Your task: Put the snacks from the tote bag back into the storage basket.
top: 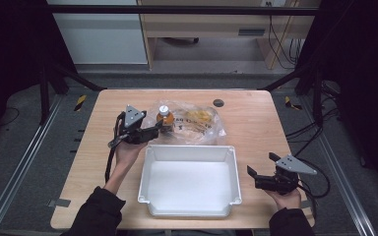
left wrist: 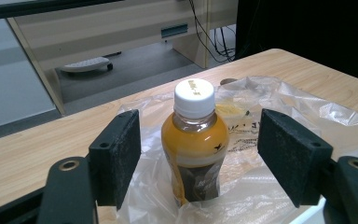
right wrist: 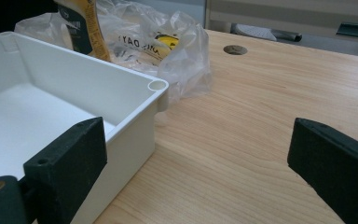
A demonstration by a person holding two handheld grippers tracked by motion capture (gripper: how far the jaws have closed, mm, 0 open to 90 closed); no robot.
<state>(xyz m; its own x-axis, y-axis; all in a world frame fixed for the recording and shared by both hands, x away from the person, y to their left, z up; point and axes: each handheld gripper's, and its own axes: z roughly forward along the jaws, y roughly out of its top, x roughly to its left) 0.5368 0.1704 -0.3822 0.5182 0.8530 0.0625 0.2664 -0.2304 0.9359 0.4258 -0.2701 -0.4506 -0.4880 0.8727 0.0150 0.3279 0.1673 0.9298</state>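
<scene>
Wooden table with white tray | bottle stands upright on plastic bag, behind tray | left gripper open, jaws flanking bottle, not touching | right gripper open, idle beside tray | risk: slippery bag may shift, tipping bottle as jaws close
</scene>
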